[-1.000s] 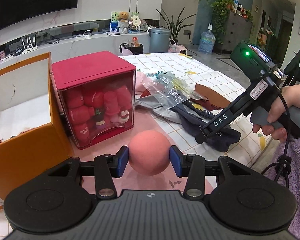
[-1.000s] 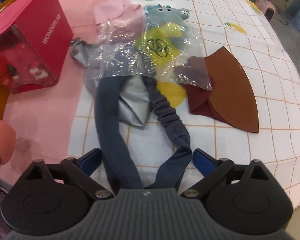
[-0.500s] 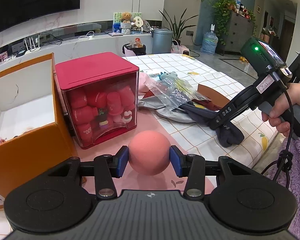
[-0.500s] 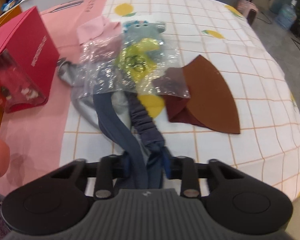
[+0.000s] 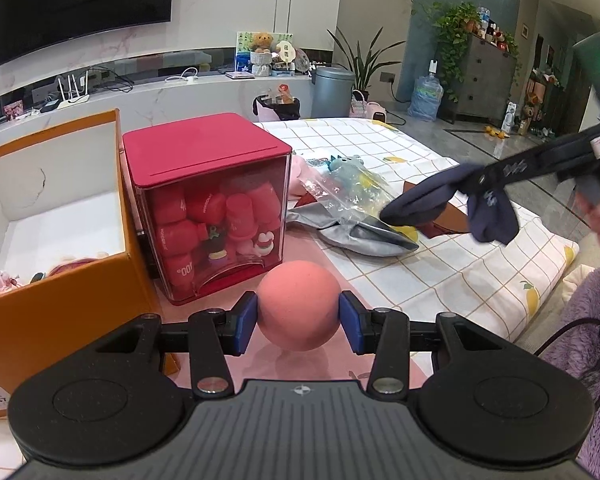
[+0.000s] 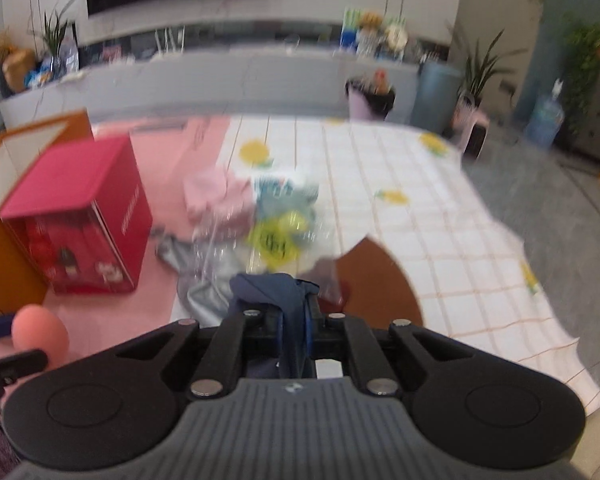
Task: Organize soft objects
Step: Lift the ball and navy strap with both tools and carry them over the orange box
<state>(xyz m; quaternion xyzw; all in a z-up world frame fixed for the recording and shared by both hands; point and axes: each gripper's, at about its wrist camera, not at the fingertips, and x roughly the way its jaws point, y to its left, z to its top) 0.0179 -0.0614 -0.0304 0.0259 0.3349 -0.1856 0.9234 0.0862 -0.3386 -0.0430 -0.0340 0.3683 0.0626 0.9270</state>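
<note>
Now pink ball (image 5: 298, 306) between left tongs (image 5: 298, 322), navy cloth (image 6: 278, 300) in right tongs (image 6: 294, 330).

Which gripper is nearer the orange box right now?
Left. The left gripper, shut on the pink ball, sits just beside the orange box. The right gripper, holding the navy cloth, is across the table, beyond the red cube case.

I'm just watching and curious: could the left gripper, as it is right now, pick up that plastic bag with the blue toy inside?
Probably not yet. The left gripper is already shut on the pink ball, so it has no free grip. The bag lies beyond it on the checked cloth, with nothing standing between them.
</note>
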